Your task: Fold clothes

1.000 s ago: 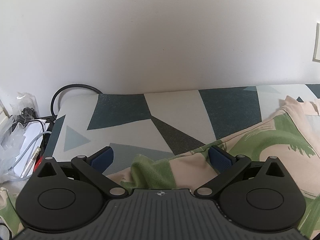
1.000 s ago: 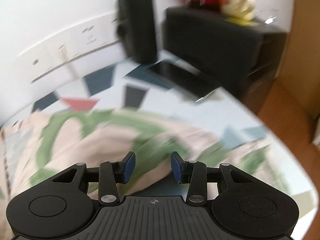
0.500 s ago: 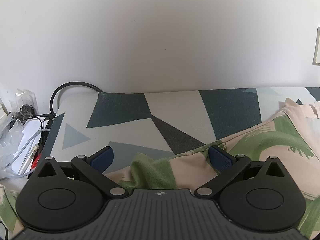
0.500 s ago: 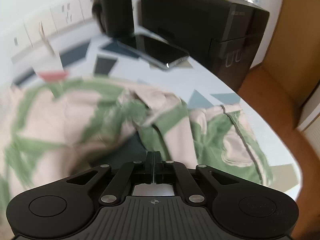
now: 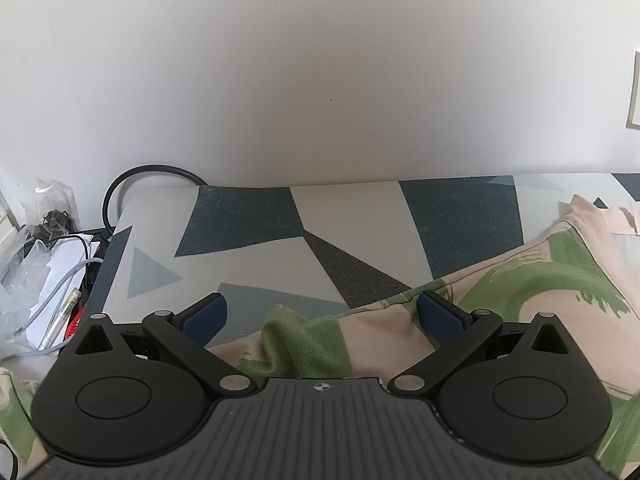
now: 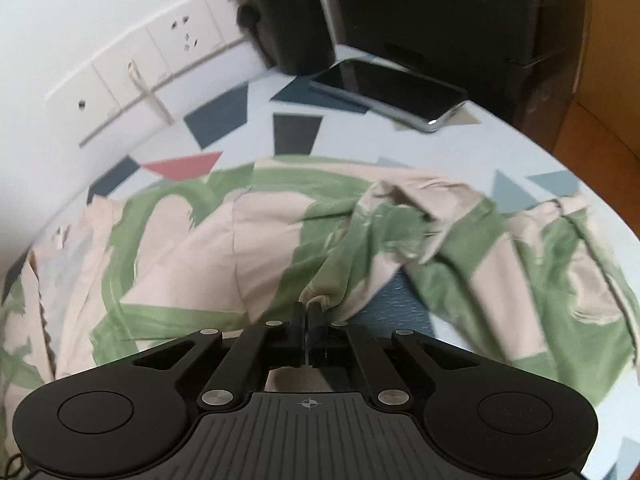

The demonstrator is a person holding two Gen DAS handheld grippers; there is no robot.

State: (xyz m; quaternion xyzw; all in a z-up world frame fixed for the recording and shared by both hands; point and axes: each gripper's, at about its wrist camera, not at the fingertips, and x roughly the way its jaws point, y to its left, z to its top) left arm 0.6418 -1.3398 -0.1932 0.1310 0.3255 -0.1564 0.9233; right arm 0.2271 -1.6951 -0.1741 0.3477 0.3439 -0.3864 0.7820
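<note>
While the right gripper [image 6: 307, 312] is pinching a bunched fold of the garment [image 6: 264, 240] between its closed jaws, the left gripper [image 5: 320, 320] is waiting with its jaws spread wide, a green ridge of the same cloth lying loose between the blue pads [image 5: 204, 316] without either pad pressing on it. In the right wrist view the garment, pale pink with broad green strokes, is sprawling across the patterned tabletop [image 6: 400, 144] from nine o'clock round to three o'clock, crumpled at one o'clock. A phone [image 6: 392, 92] is lying at one o'clock beyond the cloth, a black bottle [image 6: 288, 20] is standing at twelve, and wall sockets [image 6: 176, 32] are showing at eleven. In the left wrist view, bare tabletop is stretching off toward twelve o'clock, with a cable [image 5: 120, 188] looping at ten.

By my reading, the grasping step is only half done: one side is secured. The next move is probably calling for the left jaws to close on the ridge in front of them, so both grippers can lift and spread the garment flat before any fold is made.
</note>
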